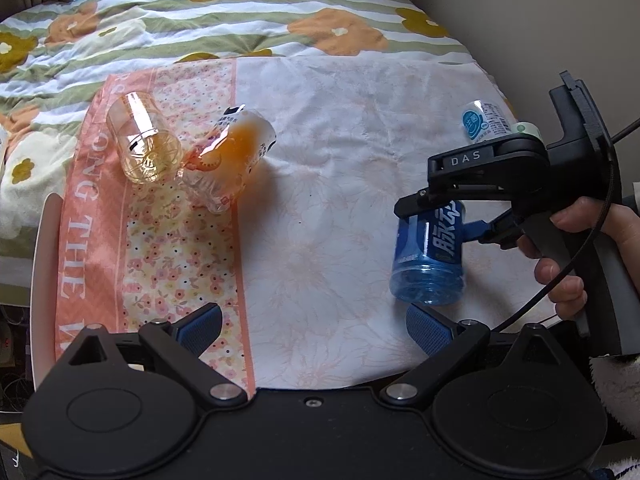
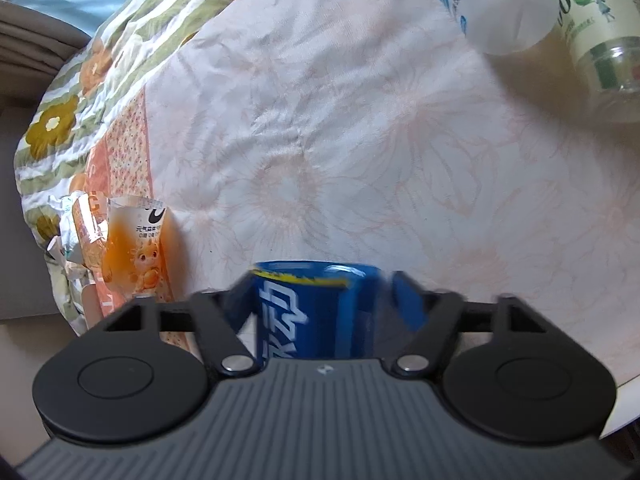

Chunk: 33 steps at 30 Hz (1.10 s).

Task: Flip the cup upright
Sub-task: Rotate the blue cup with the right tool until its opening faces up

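Note:
A blue cup (image 1: pixel 430 254) with white lettering stands on the white floral cloth (image 1: pixel 328 168), its closed base toward the left wrist camera. My right gripper (image 1: pixel 444 220) is shut on the blue cup; in the right wrist view the cup (image 2: pixel 316 312) fills the space between the fingers of my right gripper (image 2: pixel 324 292). My left gripper (image 1: pixel 312 324) is open and empty, low at the near edge, left of the blue cup.
A clear cup (image 1: pixel 142 142) and an orange-labelled cup (image 1: pixel 230 156) lie on their sides at the left on a pink patterned cloth. A white-and-blue cup (image 1: pixel 482 120) lies at the far right, with a green-labelled bottle (image 2: pixel 596 20) beside it.

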Available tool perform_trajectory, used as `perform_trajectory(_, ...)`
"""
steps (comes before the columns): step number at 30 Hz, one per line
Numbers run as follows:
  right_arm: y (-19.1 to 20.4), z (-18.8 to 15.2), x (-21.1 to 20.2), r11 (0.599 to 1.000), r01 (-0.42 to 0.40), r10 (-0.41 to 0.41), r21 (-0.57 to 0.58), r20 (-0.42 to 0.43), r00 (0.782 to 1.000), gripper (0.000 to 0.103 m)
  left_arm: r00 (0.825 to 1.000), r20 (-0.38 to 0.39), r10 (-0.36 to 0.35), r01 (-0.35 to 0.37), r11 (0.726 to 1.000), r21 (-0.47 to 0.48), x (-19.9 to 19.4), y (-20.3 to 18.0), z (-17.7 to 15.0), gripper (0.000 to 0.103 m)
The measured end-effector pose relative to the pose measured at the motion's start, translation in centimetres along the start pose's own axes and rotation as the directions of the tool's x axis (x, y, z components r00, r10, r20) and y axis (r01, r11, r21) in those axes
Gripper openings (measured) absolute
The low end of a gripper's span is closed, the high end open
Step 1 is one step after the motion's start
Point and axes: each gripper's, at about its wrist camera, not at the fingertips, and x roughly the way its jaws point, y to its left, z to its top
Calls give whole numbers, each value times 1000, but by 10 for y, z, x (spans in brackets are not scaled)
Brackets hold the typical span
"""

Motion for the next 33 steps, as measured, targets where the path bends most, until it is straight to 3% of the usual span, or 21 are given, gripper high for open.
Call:
perform_trajectory(6,-1,-1,-6,1000,-19,19,6,24,1000,76,1000,4,-1,1,1000,-5,-2,3,3,100)
perform_trajectory(11,7,-8,-32,996,-13,26,-92,139,990,76,1000,15,-6,5,1000,2,-4,0,6,100)
perform_trajectory(14,16,-16,-50,977,42,13,-208,255,967,76,1000,18,-11,11,1000,10,-5,-4,8,100)
perform_trajectory(19,20,-31,-55,915,149,27,-374,425,905,76,1000,6,-14,14,1000,27,1,-11,7,100)
perform_trajectory(27,9,-52,-38,864,204,72,-459,516,853,76,1000,-26,-2,3,999,52,8,-17,1,100)
perform_trajectory(33,9,-73,-38,803,257,94,-537,541,836,77,1000,-32,0,2,998,55,8,-19,-1,100)
